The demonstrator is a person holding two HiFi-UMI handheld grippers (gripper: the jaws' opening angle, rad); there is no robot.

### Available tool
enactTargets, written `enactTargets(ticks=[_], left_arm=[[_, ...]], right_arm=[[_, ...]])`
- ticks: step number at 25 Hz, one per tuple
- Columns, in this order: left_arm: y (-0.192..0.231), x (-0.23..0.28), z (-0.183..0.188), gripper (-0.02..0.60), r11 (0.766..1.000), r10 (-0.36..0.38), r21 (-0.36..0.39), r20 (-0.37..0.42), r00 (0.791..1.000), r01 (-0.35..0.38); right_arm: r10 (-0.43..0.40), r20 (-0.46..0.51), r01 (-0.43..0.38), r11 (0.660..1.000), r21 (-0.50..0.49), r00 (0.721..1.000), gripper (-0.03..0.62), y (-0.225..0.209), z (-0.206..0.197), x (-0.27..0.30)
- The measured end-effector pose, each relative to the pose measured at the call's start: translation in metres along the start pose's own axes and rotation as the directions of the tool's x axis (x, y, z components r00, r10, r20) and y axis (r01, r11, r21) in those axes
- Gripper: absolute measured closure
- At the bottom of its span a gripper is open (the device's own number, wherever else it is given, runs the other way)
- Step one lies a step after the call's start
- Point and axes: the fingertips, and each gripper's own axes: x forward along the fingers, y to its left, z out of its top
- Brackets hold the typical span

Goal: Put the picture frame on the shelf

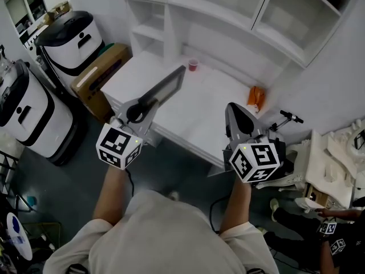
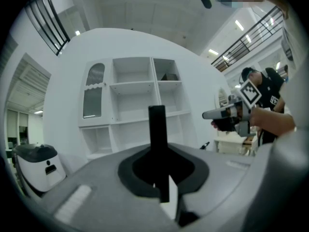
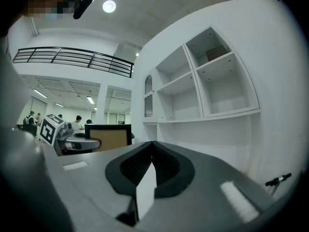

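Head view shows the left gripper (image 1: 141, 111) clamped thinly on one end of the picture frame (image 1: 166, 89). The frame juts toward one o'clock above the table (image 1: 197, 119), probably raised for the shelf (image 1: 228, 13) at twelve. The right gripper (image 1: 238, 117) is closed, empty, apparently spare.

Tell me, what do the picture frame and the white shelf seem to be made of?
Picture frame: matte black border, probably plastic or painted wood, around a tan panel like cardboard or cork. Shelf: smooth flat white boards, no grain showing, likely painted or laminated board.
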Motion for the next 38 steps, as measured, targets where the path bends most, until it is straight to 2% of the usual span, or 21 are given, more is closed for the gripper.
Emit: enactTargets(ticks=[12,33,38], left_arm=[[0.016,0.033,-0.013,0.561,1.0,0.009,-0.016,-0.023,1.0,-0.01],[0.097,0.123,-0.014,0.561,1.0,-0.007,-0.009,-0.005,1.0,0.007],[0.113,0.145,-0.007,0.561,1.0,-0.018,0.014,0.004,1.0,0.018]], right_arm=[[0.025,-0.037,-0.026,0.999,-0.021,0.999,0.589,-0.022,-0.007,0.03],[0.031,-0.039,-0.031,0.999,-0.016,0.999,0.589,-0.063,-0.004,0.14],[0.025,-0.038,-0.025,1.0,-0.014,0.999,0.589,-0.076,0.002,0.16]])
